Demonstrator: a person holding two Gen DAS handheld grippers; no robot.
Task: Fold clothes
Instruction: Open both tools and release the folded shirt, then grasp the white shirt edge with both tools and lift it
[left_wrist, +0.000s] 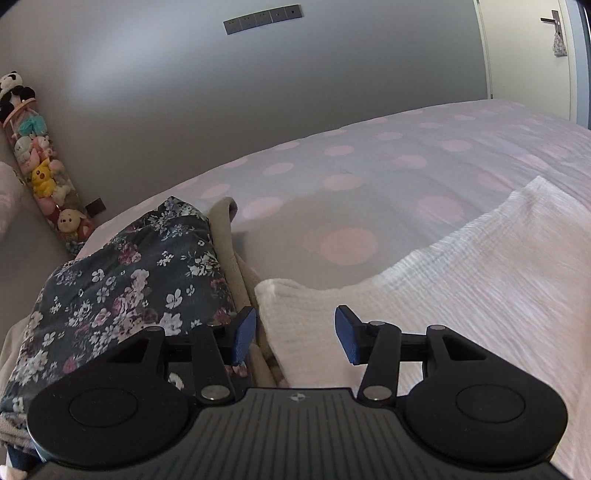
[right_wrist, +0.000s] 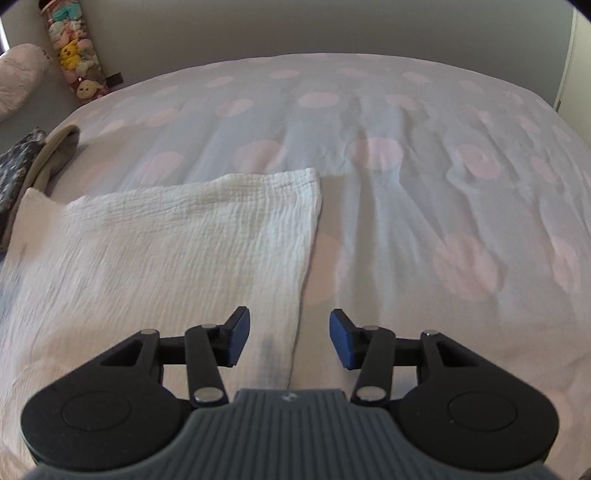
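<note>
Both views ride on hand-held grippers and look forward and down along the fingers, low and close over a bed with a pink-dotted cover (right_wrist: 369, 122). The left wrist camera sits near the bed's left edge, above the white crinkled cloth (left_wrist: 461, 280) and beside a floral garment (left_wrist: 122, 280), facing the grey wall (left_wrist: 258, 92) and a door (left_wrist: 532, 55) at far right. The right wrist camera hangs over the same cloth's (right_wrist: 166, 240) right edge. Both share cloth, cover, and the tube of plush toys (right_wrist: 75, 48) in the corner
</note>
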